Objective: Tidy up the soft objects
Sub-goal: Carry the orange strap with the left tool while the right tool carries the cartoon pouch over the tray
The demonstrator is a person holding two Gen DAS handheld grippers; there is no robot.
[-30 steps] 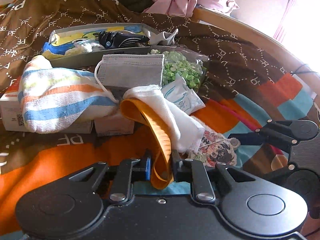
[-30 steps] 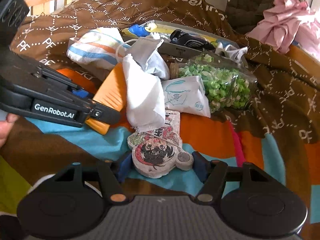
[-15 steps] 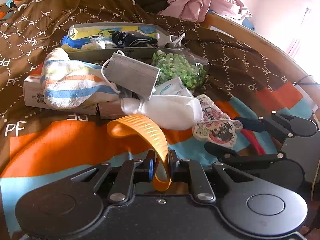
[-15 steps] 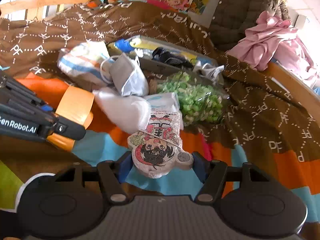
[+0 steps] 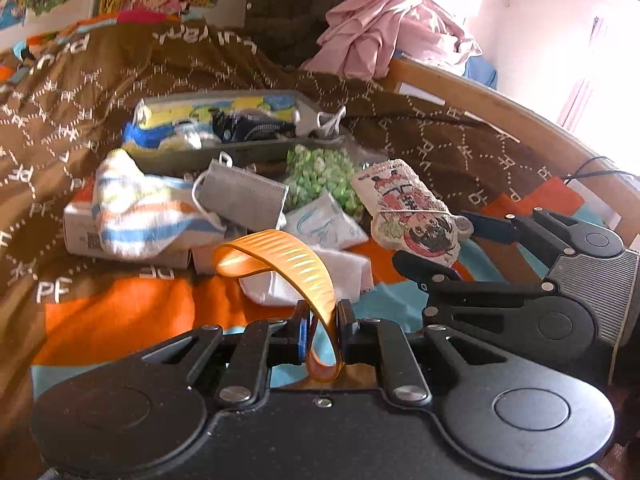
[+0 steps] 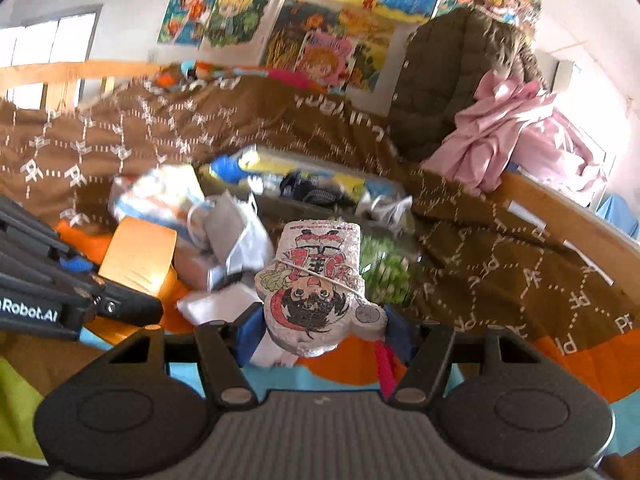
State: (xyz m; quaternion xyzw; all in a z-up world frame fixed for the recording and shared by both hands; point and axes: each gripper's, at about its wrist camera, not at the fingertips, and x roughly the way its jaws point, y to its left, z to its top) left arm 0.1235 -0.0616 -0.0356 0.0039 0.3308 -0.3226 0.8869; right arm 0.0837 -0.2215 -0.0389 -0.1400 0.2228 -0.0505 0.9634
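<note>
My left gripper is shut on an orange ribbed band that arches up and forward over the bed. My right gripper is shut on a flat cartoon-figure cushion and holds it in the air above the blanket. In the left wrist view that cushion hangs to the right of the band. A white cloth lies on the blanket under the band. Behind it are a grey face mask, a striped towel, a bag of green pieces and a grey tray holding socks.
White boxes sit under the striped towel, and a white packet lies beside the mask. A wooden bed rail runs along the right. Pink clothes and a dark jacket are piled at the back.
Both grippers rose and tilted up. The right one lifted the cartoon cushion off the blanket. The white cloth slid off the orange band and now lies on the bed.
</note>
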